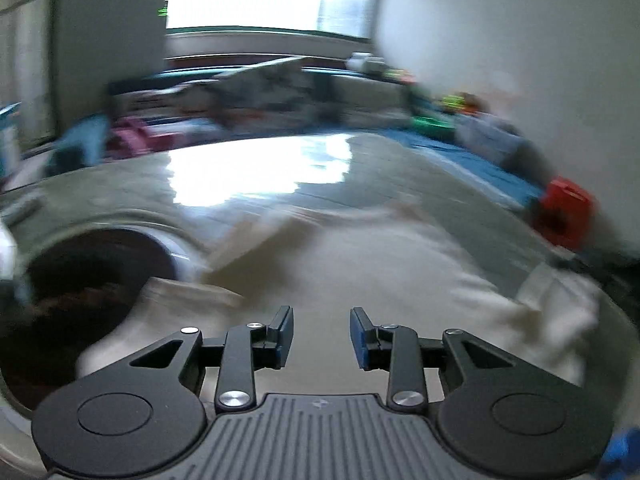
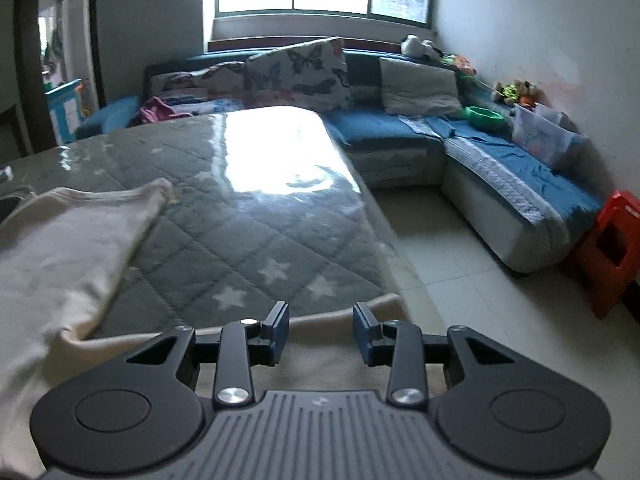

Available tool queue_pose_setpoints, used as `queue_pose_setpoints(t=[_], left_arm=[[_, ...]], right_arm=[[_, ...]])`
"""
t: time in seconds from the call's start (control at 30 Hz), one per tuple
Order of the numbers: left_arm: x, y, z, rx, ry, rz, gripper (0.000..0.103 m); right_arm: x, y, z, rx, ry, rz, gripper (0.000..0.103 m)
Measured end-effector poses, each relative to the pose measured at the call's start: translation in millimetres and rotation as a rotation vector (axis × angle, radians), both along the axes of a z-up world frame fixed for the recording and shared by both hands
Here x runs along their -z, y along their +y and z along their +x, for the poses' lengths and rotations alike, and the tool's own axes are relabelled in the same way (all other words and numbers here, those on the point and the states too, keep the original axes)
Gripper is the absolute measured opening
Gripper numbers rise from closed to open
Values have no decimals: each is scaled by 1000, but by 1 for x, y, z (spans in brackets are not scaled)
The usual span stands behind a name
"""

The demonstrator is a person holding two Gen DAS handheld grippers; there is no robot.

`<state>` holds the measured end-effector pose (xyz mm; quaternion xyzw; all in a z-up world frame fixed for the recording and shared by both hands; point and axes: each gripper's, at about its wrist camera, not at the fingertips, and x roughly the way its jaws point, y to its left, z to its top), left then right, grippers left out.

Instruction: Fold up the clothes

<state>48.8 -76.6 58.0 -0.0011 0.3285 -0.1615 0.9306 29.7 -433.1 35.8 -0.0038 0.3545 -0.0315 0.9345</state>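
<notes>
A cream garment [image 2: 60, 248] lies spread on the grey quilted table cover [image 2: 248, 240] with white stars. One edge of the garment runs along the near table edge under my right gripper [image 2: 320, 334]. That gripper hangs just above the cloth, open, with nothing between its blue pads. The left wrist view is blurred: the same cream garment [image 1: 360, 272] fills its middle. My left gripper [image 1: 322, 338] is over it, open, with a clear gap between the pads and no cloth pinched.
A round dark basin [image 1: 80, 296] sits at the left of the table. A blue corner sofa [image 2: 500, 160] with cushions and toys runs along the far and right walls. A red stool [image 2: 612, 252] stands on the tiled floor at the right.
</notes>
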Motion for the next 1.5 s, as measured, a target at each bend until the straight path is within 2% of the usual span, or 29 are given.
queue_pose_setpoints(t=[0.1,0.23,0.4,0.47,0.5,0.57,0.63,0.73,0.83,0.93,1.07,1.17,1.37,1.4,1.47,1.5], left_arm=[[-3,15,37,-100,2,-1,32],[-2,19,75,-135,17,-17,32],[10,6,109,-83,41,29,32],[18,3,120,-54,66,24,31],[21,3,122,-44,67,23,30],[26,2,125,-27,66,23,14],[26,2,126,-38,39,40,7],[27,7,129,-90,6,63,5],[28,16,132,-138,3,50,5],[30,21,132,-159,14,35,6],[26,35,131,-188,48,-16,22],[14,43,117,-196,30,-37,22],[7,30,65,-81,-1,37,25],[10,28,58,-73,0,50,27],[15,25,52,-65,7,53,38],[16,24,53,-72,5,50,39]], right_arm=[[-3,14,0,-48,-5,5,38],[-6,31,1,-106,-4,12,40],[-6,43,3,-144,0,24,42],[-5,46,4,-151,5,25,45],[-4,47,5,-152,8,24,47],[-1,48,6,-154,15,20,48],[2,49,7,-154,23,14,48],[7,47,8,-143,29,13,52],[10,46,7,-136,27,8,53],[10,46,7,-136,26,6,54],[10,45,8,-135,25,6,55],[6,46,5,-137,17,2,55],[0,45,-3,-135,-9,11,56],[0,45,-5,-133,-9,14,56],[0,44,-7,-128,-6,16,56],[0,44,-8,-125,-4,17,56]])
